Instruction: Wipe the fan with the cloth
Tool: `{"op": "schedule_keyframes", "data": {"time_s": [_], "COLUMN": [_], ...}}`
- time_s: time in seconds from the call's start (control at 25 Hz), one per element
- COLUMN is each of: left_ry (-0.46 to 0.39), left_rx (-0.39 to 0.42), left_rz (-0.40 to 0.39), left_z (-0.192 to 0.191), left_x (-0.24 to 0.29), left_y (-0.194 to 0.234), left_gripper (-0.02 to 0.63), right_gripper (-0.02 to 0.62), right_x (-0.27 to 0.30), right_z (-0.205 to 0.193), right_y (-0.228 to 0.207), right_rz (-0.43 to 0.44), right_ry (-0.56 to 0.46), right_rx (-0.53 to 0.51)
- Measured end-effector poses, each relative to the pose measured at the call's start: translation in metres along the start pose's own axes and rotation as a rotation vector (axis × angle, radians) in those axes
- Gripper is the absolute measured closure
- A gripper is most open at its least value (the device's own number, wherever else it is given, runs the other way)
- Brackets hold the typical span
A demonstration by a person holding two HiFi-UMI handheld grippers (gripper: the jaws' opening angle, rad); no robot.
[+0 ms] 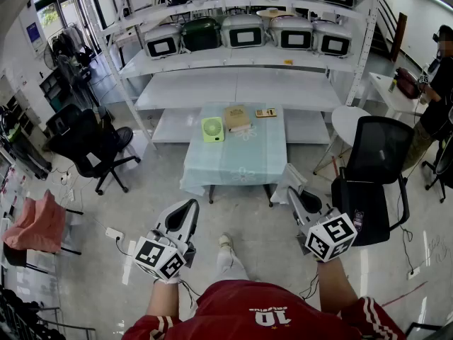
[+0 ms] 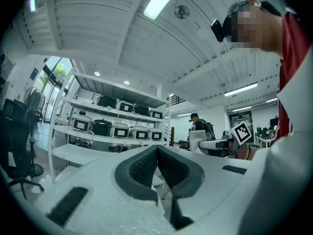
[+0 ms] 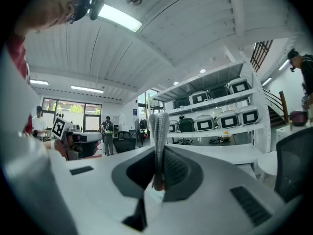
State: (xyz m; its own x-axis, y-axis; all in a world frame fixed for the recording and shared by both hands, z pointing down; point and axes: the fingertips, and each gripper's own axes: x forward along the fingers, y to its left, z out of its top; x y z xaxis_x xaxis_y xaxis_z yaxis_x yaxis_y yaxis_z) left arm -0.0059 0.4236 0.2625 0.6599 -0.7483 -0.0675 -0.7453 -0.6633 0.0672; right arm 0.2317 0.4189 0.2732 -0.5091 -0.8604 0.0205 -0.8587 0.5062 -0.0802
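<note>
A small green fan (image 1: 212, 129) stands upright on the left part of a low table covered with a pale blue cloth (image 1: 233, 163), well ahead of me. Both grippers are held low near my body, far short of the table. My right gripper (image 1: 292, 193) is shut on a folded whitish cloth (image 1: 291, 178); in the right gripper view the cloth (image 3: 158, 126) sticks up from between the closed jaws of that gripper (image 3: 159, 153). My left gripper (image 1: 189, 207) is shut with nothing in it, its pads pressed together (image 2: 156, 153).
A tan box (image 1: 237, 117) and a small calculator-like device (image 1: 266, 112) lie on the table behind the fan. Black office chairs stand at left (image 1: 88, 144) and right (image 1: 371, 176). White shelving with cookers (image 1: 241, 34) fills the back. A person (image 1: 439, 83) stands at far right.
</note>
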Motion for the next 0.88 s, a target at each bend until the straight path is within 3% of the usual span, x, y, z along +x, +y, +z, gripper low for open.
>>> {"op": "schedule_keyframes", "data": {"time_s": [0.44,0.88], "left_ry": [-0.007,0.013], "left_rx": [0.001,0.013], "left_rz": [-0.002,0.017], "left_z": [-0.002,-0.016], "left_x": [-0.011,-0.01], "left_y": [-0.004,0.022], "left_gripper": [0.603,0.603], "right_gripper": [0.577,0.577], "right_x": [-0.011,0.021], "right_z": [0.001,-0.009], "right_y": [0.007,0.019], "right_rz": [-0.016,0.058], "right_ry": [-0.002,-0.009], "right_rx": [0.003,0.002]}}
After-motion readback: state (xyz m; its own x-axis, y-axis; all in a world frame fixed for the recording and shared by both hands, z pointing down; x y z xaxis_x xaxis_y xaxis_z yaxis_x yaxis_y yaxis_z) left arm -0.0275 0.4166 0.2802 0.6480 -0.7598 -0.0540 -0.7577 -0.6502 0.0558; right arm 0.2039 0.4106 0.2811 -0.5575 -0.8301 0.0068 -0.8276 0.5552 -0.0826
